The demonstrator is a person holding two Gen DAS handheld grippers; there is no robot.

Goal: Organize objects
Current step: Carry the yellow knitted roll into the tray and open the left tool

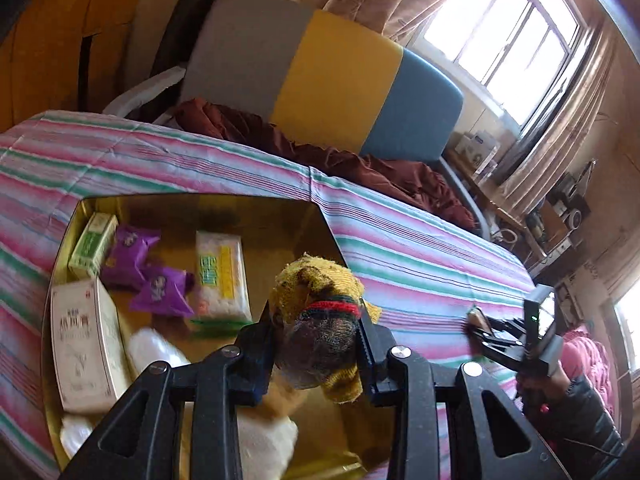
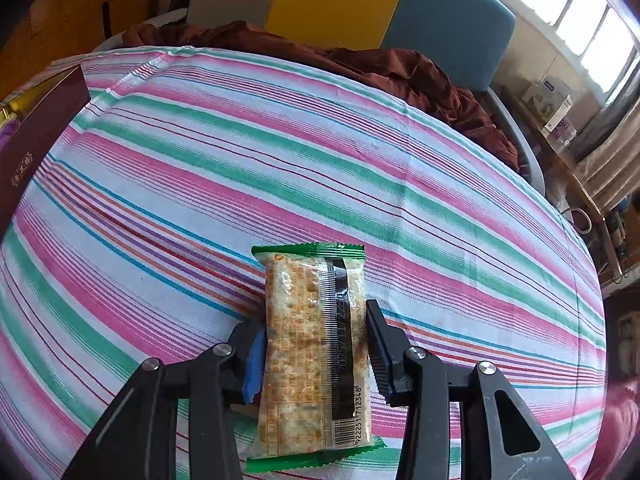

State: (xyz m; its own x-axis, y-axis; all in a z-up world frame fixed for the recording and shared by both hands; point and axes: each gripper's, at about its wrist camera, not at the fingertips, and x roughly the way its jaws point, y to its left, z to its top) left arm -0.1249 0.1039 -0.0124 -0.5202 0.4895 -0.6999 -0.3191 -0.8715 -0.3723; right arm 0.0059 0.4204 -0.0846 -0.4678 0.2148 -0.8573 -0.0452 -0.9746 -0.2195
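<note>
Held item, left: yellow knitted glove (image 1: 320, 312), clenched in my left tool (image 1: 316, 344) above the gold tin (image 1: 316, 216) of snack packets on the striped bed (image 1: 420, 264). Held item, right: cracker packet (image 2: 314, 344), grasped by my right tool (image 2: 316, 352), low over the bedsheet.

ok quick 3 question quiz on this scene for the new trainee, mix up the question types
1. True or false: the left gripper is clamped on a yellow knitted cloth.
2. The cracker packet between the right gripper fingers lies on: A) the gold tin B) the striped bedsheet C) the floor
3. Fill in: the two purple snack packets lie inside the ____ tin.

Key: 1 true; 2 B; 3 gold
</note>
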